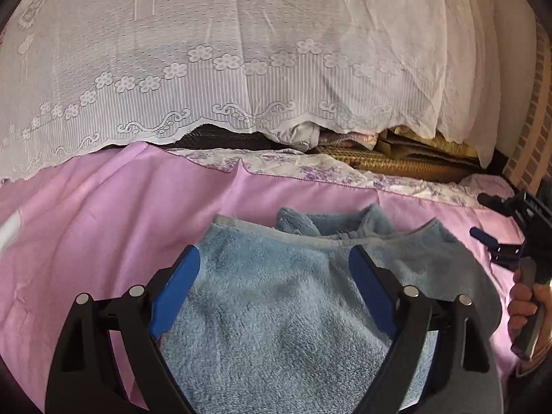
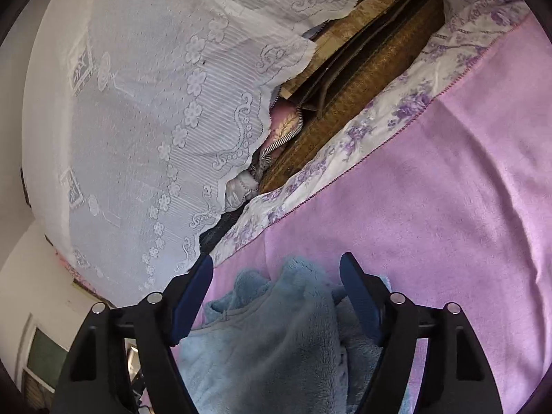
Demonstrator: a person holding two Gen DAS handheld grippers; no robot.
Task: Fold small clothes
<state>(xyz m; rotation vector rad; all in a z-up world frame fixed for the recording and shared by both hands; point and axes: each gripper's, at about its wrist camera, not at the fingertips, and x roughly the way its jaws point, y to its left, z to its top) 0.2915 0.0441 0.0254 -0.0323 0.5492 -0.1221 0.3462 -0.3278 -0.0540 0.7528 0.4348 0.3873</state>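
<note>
One blue fleece garment (image 1: 276,296) lies on the pink bedspread (image 1: 86,214), partly doubled over, collar end bunched; left tool (image 1: 274,276) and right tool (image 2: 276,296) both spread, gripping nothing; we judge folding unfinished.

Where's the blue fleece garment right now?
The blue fleece garment lies on the pink sheet, between the open left gripper, with the right gripper over its bunched edge.

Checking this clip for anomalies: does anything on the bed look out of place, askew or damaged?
Nothing looks damaged or spilled. The blue fleece garment lies rumpled on the pink sheet, its far edge bunched up. Both grippers, left and right, are open above it.
</note>
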